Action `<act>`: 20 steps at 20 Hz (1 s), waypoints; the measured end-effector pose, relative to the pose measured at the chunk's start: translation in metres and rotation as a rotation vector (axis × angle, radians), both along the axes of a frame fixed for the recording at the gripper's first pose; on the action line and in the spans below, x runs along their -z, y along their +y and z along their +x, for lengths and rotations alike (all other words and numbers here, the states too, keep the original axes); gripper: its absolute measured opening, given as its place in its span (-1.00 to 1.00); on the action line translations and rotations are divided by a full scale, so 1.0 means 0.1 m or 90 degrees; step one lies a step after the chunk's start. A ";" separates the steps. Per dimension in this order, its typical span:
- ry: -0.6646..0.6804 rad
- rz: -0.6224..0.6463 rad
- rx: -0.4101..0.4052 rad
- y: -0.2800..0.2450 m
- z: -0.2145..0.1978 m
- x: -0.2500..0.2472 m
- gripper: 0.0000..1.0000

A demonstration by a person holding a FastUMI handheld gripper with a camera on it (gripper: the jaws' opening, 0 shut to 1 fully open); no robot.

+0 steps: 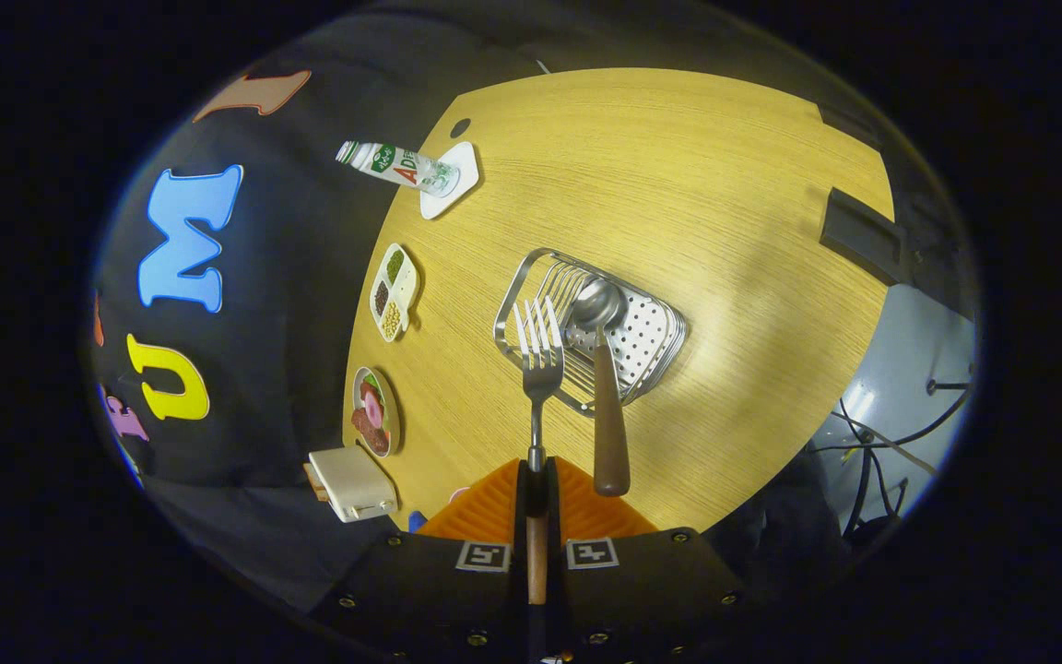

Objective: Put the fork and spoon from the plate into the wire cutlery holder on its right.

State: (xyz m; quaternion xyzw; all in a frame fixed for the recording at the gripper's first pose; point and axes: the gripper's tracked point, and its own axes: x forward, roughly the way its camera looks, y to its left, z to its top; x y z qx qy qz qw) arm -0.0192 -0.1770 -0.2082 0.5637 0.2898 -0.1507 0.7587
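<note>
My gripper (536,480) is shut on the fork (538,355), gripping its wooden handle between both fingers. The fork's steel tines point away from me and hang over the near left rim of the wire cutlery holder (651,337), which lies on the wooden table (678,184). The spoon (603,369) rests with its steel bowl inside the holder and its brown wooden handle sticking out over the holder's near edge, just right of the fork. I look down on the table from above.
Left of the holder, along the table's edge, lie a divided dish of grains (395,291), a plate of sliced food (374,411), and a toaster (352,483). A bottle (397,167) stands on a white coaster farther off. A dark box (861,235) and cables (881,443) lie right.
</note>
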 end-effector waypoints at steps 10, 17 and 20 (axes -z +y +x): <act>-0.030 0.040 0.032 -0.11 0.03 -0.11 -0.52; -0.030 0.045 0.043 -0.14 -0.01 -0.11 -0.52; -0.030 0.047 0.049 -0.15 -0.04 -0.12 -0.26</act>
